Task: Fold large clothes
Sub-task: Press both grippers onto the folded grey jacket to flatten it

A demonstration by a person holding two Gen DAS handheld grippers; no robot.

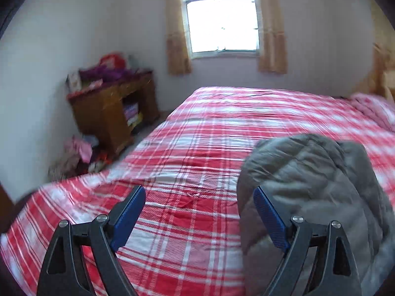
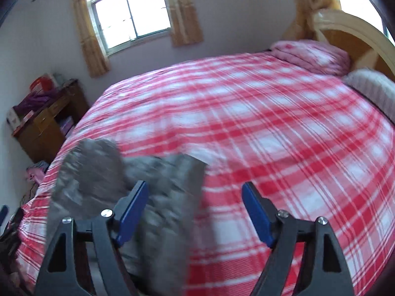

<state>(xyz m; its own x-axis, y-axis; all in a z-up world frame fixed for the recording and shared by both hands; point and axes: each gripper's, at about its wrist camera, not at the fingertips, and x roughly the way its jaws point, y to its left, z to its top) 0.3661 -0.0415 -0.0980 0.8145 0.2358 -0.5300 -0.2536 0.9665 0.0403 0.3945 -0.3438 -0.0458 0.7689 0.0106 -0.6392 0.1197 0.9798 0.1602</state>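
Observation:
A grey quilted jacket (image 1: 318,187) lies bunched on the red and white checked bed (image 1: 197,148). In the left wrist view it sits at the right, behind and beside the right finger. My left gripper (image 1: 198,197) stands open above the bedspread with nothing between its blue pads. In the right wrist view the same grey jacket (image 2: 138,187) lies at the lower left, partly under the left finger. My right gripper (image 2: 195,194) is open too; the jacket's edge reaches into the gap, and the pads do not press on it.
A brown wooden desk (image 1: 111,113) with piled things stands against the left wall, with clothes on the floor (image 1: 79,153) beside it. A curtained window (image 1: 222,22) is at the back. Pink folded bedding (image 2: 311,54) and a wooden headboard (image 2: 350,34) are at the bed's right end.

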